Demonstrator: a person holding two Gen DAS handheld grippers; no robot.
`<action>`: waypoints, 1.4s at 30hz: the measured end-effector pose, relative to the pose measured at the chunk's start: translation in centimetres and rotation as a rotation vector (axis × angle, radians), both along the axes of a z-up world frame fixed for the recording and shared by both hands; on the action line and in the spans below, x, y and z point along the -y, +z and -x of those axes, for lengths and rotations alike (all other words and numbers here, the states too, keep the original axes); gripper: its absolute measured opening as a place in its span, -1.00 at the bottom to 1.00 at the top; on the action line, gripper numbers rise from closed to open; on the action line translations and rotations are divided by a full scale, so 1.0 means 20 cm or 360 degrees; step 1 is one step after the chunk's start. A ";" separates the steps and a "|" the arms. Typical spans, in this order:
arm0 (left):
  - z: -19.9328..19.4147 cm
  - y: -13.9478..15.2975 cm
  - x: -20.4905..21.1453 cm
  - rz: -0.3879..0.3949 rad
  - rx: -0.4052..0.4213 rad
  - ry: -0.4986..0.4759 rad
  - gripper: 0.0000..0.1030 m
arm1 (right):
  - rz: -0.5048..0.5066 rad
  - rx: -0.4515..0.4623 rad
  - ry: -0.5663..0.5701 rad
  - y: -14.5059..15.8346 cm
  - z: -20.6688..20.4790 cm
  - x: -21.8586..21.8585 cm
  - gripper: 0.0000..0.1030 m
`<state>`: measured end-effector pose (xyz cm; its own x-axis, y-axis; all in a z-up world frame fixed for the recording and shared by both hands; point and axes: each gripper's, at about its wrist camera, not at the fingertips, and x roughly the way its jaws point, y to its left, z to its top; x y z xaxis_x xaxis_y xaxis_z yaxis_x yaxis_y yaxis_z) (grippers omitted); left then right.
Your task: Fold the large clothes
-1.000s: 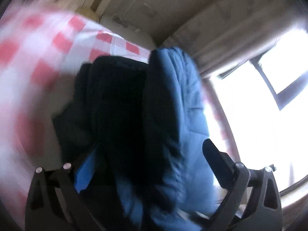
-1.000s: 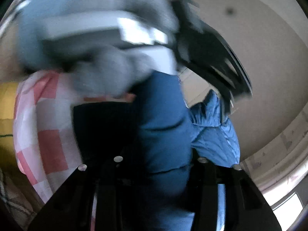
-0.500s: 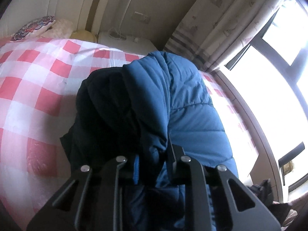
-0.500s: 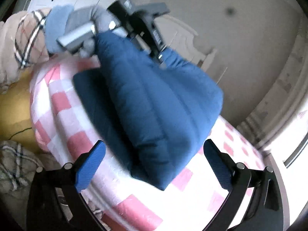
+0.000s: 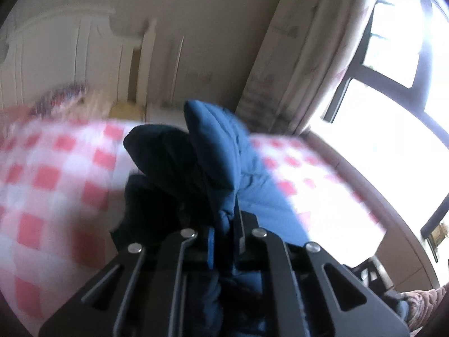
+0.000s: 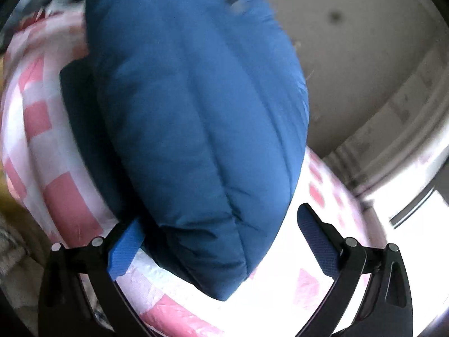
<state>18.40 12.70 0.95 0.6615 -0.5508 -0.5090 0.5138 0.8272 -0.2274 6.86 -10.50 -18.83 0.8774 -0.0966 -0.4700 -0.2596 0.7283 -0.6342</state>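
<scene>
1. Blue quilted puffer jacket (image 5: 224, 163), seen from my left wrist camera: one garment, a bright blue padded shell with a darker navy side beside it, lying on the red-and-white checked bedspread (image 5: 56, 174). A ridge of its blue fabric rises straight ahead of my left gripper (image 5: 226, 238) and runs down between the two fingers.
2. In that same view my left gripper is clenched on a fold of the jacket; the two black fingers stand close together with the fabric pinched between their blue pads (image 5: 210, 248).
3. Behind the bed in the left view I count one white panelled headboard (image 5: 64, 56), one pale patterned curtain (image 5: 294, 64) and one bright window (image 5: 393, 90) with a dark frame. The picture is blurred, so finer detail is not readable.
4. From my right wrist camera the jacket (image 6: 196, 112) fills the middle as one large blue padded mass, lifted above the checked bedspread (image 6: 50, 151), its lower end hanging down between my fingers without touching the right-hand one.
5. My right gripper (image 6: 221, 241) is released: its two blue-padded fingers (image 6: 317, 241) stand wide apart. The jacket's edge lies just beside the left-hand pad; whether it touches I cannot tell.
</scene>
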 end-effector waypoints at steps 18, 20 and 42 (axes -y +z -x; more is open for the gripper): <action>-0.23 -0.45 -0.29 0.0077 -0.0302 0.0109 -0.72 | -0.0278 -0.0282 0.0031 0.06 -0.16 0.23 0.91; -0.24 -0.50 -0.35 0.0129 -0.0308 0.0103 -0.66 | -0.0394 -0.0457 0.0217 0.13 -0.12 0.27 0.91; 0.09 -0.02 -0.41 -0.0065 0.0175 0.0669 0.43 | -0.0634 -0.0297 0.0262 0.17 -0.48 -0.05 0.91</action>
<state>16.54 20.91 0.62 0.8753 -0.2029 -0.4390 0.1498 0.9768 -0.1530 16.38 -9.59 -15.33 0.7628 0.2567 -0.5935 -0.4750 0.8452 -0.2449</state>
